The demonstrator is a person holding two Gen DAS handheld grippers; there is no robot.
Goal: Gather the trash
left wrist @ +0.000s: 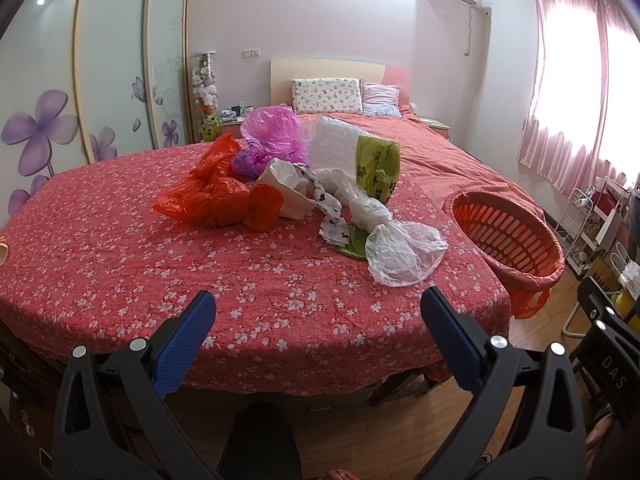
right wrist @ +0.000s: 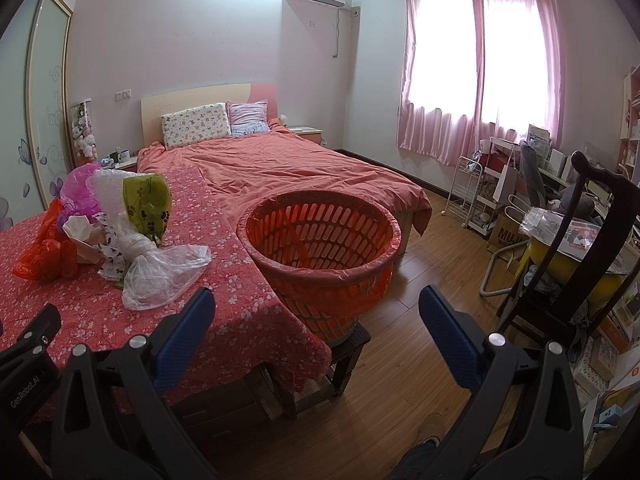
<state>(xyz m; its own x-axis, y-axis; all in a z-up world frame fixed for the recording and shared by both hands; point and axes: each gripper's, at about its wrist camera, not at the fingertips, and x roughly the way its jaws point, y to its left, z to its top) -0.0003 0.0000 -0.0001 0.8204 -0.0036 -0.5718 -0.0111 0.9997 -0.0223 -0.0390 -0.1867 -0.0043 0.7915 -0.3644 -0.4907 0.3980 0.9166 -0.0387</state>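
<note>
Several crumpled plastic bags lie heaped mid-desk, at twelve o'clock from the left gripper. They look light, soft, slippery; pinch a bunched fold. The basket waits at two o'clock. Both grippers' fingers, the right gripper included, gape wide, empty.

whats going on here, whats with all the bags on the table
A person holds a two-finger gripper in each hand, tidying up trash. Both the left gripper and the right gripper are open and empty, short of the table. A heap of plastic bags lies on the floral cloth, the clear bag nearest. The orange basket, lined with a bag, stands empty beside the table on a stool. Nothing has been picked up yet.
</note>
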